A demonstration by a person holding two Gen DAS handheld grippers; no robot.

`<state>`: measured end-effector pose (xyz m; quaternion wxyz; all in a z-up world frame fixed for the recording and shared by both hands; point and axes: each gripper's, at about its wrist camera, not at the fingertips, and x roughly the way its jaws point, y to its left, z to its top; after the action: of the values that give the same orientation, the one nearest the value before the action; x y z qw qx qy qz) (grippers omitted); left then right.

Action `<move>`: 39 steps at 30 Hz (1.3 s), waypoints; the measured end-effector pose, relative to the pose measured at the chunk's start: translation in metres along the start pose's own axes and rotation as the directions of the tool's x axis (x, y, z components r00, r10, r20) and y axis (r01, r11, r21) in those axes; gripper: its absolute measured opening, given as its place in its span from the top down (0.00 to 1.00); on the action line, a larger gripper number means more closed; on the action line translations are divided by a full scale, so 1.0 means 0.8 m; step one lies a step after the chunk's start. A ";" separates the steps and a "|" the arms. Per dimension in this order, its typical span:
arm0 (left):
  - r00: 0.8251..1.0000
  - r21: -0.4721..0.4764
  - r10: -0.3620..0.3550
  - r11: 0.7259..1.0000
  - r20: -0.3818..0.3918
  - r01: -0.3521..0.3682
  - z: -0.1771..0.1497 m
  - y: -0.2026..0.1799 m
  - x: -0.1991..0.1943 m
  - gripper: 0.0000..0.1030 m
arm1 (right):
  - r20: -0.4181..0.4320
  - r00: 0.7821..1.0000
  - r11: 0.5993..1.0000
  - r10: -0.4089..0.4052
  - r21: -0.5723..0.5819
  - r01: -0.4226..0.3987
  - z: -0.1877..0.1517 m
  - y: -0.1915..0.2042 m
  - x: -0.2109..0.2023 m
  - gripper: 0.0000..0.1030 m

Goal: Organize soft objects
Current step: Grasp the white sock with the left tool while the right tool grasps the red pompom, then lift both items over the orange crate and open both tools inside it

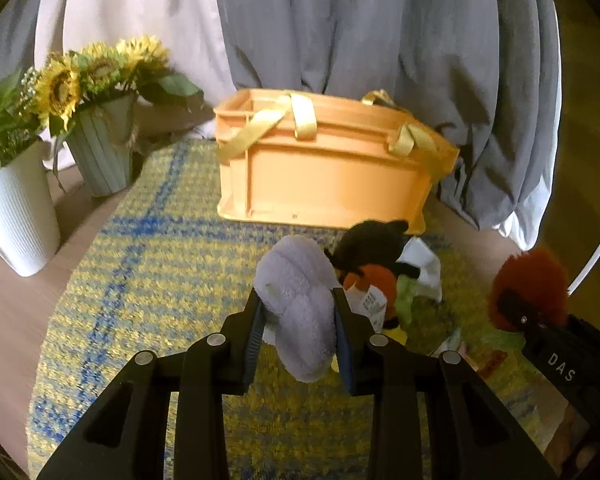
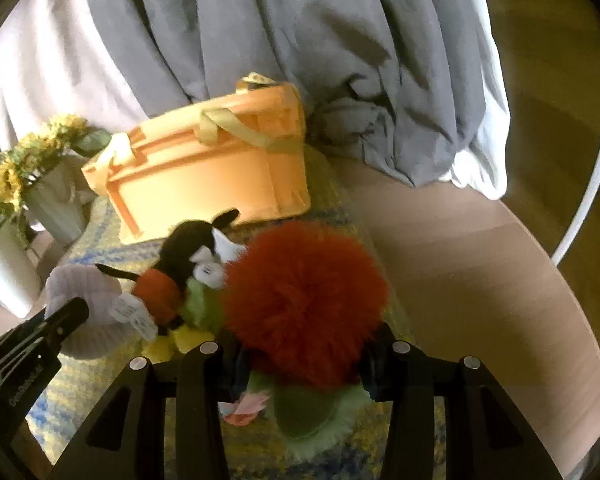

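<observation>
Two tongs each clamp a soft toy above a yellow-and-blue rug [image 1: 148, 280]: the left tongs [image 1: 298, 316] grip a lilac plush [image 1: 300, 300], the right tongs [image 2: 304, 354] squeeze a red pompom [image 2: 304, 300]. Between them lies a black-and-orange plush toy [image 1: 370, 264] on green fluff. Beyond stands an orange crate [image 1: 324, 168] with yellow ribbon handles, sunflowers [image 1: 96, 68] to its left, before grey curtains [image 1: 380, 28].

Dim warm light, blurred fisheye edges
</observation>
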<state>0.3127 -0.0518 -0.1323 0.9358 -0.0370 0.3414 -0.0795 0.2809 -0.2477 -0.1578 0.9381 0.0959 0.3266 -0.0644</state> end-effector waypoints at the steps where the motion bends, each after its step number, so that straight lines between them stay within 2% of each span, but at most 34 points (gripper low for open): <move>1: 1.000 -0.001 -0.003 1.000 0.009 0.003 0.002 0.001 -0.004 0.69 | 0.009 1.000 1.000 0.007 -0.003 -0.007 0.003 0.001 -0.004 0.58; 16: 0.990 -0.002 -0.036 0.999 0.139 0.037 0.041 -0.003 -0.060 0.69 | 0.124 0.990 0.998 0.064 -0.025 -0.062 0.040 0.015 -0.051 0.58; 28: 0.972 0.014 -0.065 0.998 0.224 0.063 0.077 0.004 -0.090 0.69 | 0.225 0.968 0.994 0.110 -0.032 -0.106 0.073 0.033 -0.082 0.58; 39: 0.963 0.035 -0.092 0.996 0.252 0.086 0.110 0.018 -0.090 0.69 | 0.268 0.954 0.991 0.136 -0.042 -0.130 0.100 0.062 -0.084 0.58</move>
<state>0.3174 -0.0235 -0.0213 0.9675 -0.0510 0.2163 -0.1203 0.2856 -0.2132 -0.0475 0.9771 0.0968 0.1891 -0.0097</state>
